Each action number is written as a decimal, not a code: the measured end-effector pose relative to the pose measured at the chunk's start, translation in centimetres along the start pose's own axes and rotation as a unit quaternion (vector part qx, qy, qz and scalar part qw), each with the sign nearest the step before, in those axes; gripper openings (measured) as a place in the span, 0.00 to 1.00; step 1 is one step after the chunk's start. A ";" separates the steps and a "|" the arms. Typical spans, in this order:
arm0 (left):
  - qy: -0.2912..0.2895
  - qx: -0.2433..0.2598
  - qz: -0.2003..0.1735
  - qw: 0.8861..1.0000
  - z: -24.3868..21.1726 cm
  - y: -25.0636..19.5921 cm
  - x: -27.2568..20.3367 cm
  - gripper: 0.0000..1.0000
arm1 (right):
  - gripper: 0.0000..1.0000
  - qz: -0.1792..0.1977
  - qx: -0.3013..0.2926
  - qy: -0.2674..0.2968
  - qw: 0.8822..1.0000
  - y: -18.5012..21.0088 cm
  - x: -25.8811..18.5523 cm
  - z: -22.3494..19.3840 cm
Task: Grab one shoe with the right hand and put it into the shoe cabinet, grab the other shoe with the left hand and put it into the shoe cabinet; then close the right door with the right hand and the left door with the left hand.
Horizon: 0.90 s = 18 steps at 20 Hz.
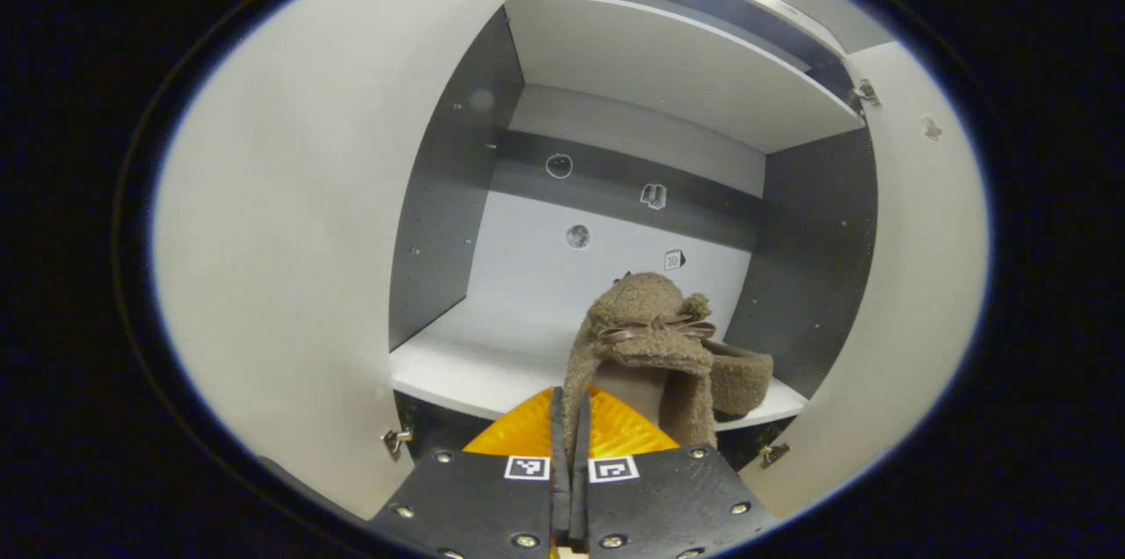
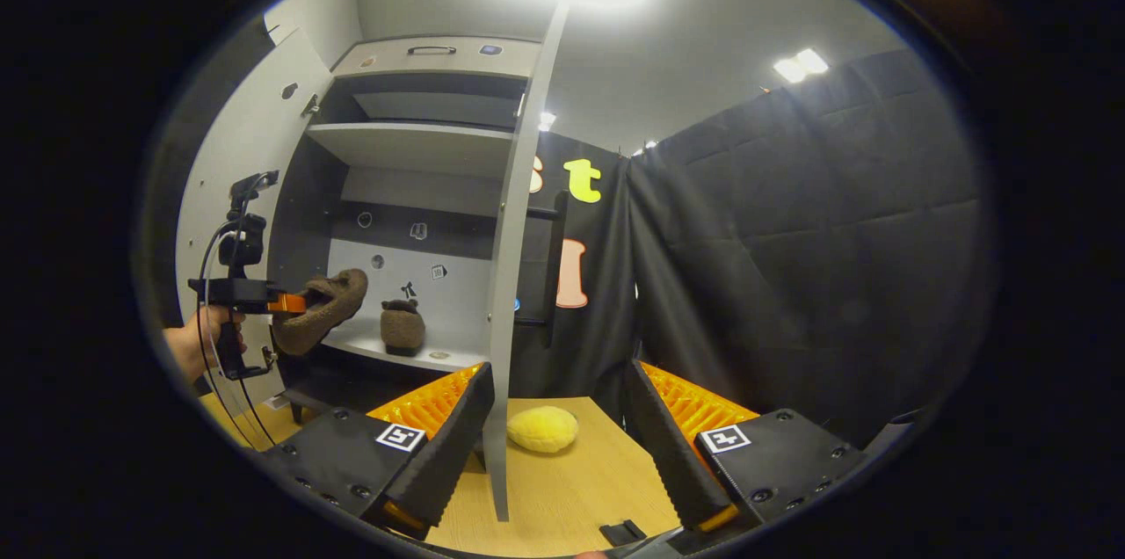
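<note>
Held shoe: brown, fuzzy, with a small bow; lower centre of the left gripper view, rising straight above the fingers. Left gripper: fingers pressed together on the shoe's edge, pinching it. In the right gripper view the same shoe hangs at middle left, toe up and to the right, at the cabinet's open front, clear of the shelf below it; the left gripper is carried by a hand at the left edge.

Second shoe: same brown fuzz, standing on the lower shelf toward its right side, just inside the right door. The two shoes sit near each other but apart.

Cabinet: both doors swung open. Left door takes the left half of the left gripper view; right door lines the right edge. Between them the lower shelf lies bare to the left of the held shoe, with open height up to the upper shelf. Dark side walls, pale back panel with small stickers.

Right gripper: bottom of the right gripper view, fingers spread wide, holding nothing. The right door shows edge-on between them, its lower edge close to the left finger; touching or not, cannot tell.

Bench: light wood, under the right gripper. Yellow round thing lies on it just right of the door's edge.
</note>
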<state>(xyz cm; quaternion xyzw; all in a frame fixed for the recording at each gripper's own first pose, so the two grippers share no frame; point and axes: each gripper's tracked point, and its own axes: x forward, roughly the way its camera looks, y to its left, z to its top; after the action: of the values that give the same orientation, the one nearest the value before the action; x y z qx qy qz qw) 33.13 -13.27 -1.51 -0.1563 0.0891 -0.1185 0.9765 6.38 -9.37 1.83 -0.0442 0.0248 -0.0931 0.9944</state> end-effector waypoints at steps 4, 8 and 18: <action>-0.006 0.004 0.025 1.000 1.4 1.8 4.7 0.01 | 0.97 -0.017 -0.007 0.004 1.000 -0.3 0.0 -0.1; 0.016 -0.002 0.040 0.999 1.8 3.0 8.7 0.01 | 0.97 -0.032 -0.014 0.011 0.999 -0.6 0.0 -0.5; 0.013 0.088 0.047 0.995 4.0 2.8 10.5 0.56 | 0.97 -0.044 -0.011 0.015 0.999 -1.3 1.2 -0.7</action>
<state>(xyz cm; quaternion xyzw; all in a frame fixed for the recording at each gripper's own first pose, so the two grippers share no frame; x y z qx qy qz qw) 44.57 -12.32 -0.13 -0.0641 0.0984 -0.0821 0.9897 7.25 -10.94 1.21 -0.0547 0.0383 -0.1373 0.9883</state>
